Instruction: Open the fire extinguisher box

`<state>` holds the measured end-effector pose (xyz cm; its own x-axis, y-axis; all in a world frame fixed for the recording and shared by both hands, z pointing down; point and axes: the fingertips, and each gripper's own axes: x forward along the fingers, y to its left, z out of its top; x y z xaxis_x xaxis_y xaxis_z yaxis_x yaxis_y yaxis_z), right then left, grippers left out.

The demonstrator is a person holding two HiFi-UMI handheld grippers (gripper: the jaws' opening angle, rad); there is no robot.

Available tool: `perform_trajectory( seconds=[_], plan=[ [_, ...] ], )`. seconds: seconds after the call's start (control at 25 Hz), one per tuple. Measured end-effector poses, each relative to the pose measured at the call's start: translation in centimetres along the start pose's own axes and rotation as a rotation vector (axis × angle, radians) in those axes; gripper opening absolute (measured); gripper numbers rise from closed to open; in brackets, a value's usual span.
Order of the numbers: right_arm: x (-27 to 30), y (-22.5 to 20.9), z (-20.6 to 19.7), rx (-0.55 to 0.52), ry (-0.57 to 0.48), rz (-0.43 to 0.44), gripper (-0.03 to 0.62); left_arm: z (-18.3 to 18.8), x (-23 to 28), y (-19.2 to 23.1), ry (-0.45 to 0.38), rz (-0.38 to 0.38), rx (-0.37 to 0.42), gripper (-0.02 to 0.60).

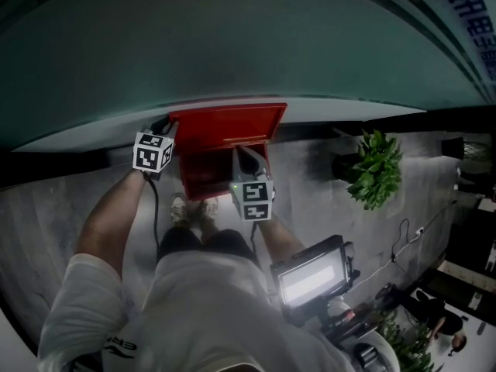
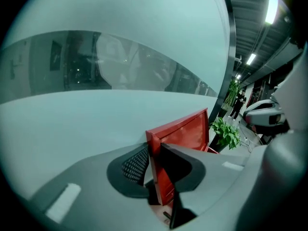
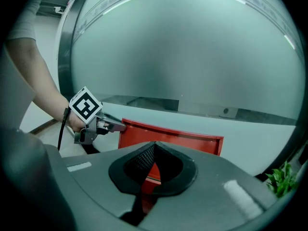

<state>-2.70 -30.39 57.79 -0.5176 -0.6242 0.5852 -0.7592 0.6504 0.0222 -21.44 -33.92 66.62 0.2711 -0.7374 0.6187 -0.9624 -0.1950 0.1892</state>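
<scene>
- A curved, frosted teal glass wall point(image 1: 232, 45) fills the background, and the red fire extinguisher box point(image 1: 203, 178) sits on the grey floor point(image 1: 310, 169) at its foot.
- The left tongs point(image 2: 154, 147) are clamped on the left edge of the box's raised lid point(image 2: 185, 129). The red panel stands pinched between the two dark pads.
- The right tongs point(image 3: 153, 145) hang over the right side of the box with their tips together. Only red from the box shows through the slit below the tips, and nothing can be made out pinched there.
- The lid stands up against the wall behind the box, its inner face towards the person.
- From the head view the box's inside is a dim red hollow, partly covered by the right tongs. What it holds cannot be made out.
- The person's shoes point(image 1: 194, 208) are just in front of the box.
- A potted plant point(image 1: 377, 165) stands well to the right of the box.
- A lit screen point(image 1: 310, 279) is nearer the camera, also to the right of the box. The gear around it is dark and hard to read.
</scene>
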Motion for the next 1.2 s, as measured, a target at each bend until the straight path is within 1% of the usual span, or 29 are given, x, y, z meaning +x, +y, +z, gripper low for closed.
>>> perform_trajectory(
  seconds=[0.2,0.36,0.4,0.52,0.8,0.84,0.92,1.04,1.12,1.2],
  plan=[
    [-0.2,-0.5,-0.4,0.0,0.002,0.005,0.012,0.0,0.0,-0.1,-0.007,0.008,-0.003,0.075],
    [-0.3,-0.9,-0.5,0.002,-0.001,0.009,0.012,0.0,-0.2,0.0,-0.02,0.008,-0.041,0.08],
    [-0.3,-0.9,-0.4,0.003,-0.003,0.011,0.012,-0.1,-0.3,0.1,-0.022,0.008,-0.051,0.088],
    [-0.5,-0.9,-0.3,0.002,-0.012,0.021,0.012,-0.3,-1.0,0.2,-0.025,0.017,-0.06,0.171],
    [-1.1,-1.0,0.0,0.006,-0.049,0.06,0.012,-0.3,-3.9,-0.8,-0.049,0.093,-0.022,0.173],
    [-1.3,-1.1,0.1,0.006,-0.054,0.067,0.012,-0.2,-4.5,-1.1,-0.056,0.102,-0.023,0.17],
    [-1.6,-1.2,0.5,0.005,-0.067,0.077,0.012,0.4,-5.7,-1.7,-0.077,0.121,-0.023,0.14],
    [-2.3,-1.2,1.3,0.007,-0.092,0.076,0.012,1.1,-7.5,-2.7,-0.11,0.141,-0.009,0.06],
    [-3.1,-1.0,1.7,0.015,-0.107,0.073,0.012,1.2,-8.7,-3.9,-0.126,0.136,0.0,0.019],
    [-4.0,-1.1,1.9,0.023,-0.124,0.065,0.012,1.5,-9.8,-5.3,-0.147,0.118,0.001,0.004]
  ],
)
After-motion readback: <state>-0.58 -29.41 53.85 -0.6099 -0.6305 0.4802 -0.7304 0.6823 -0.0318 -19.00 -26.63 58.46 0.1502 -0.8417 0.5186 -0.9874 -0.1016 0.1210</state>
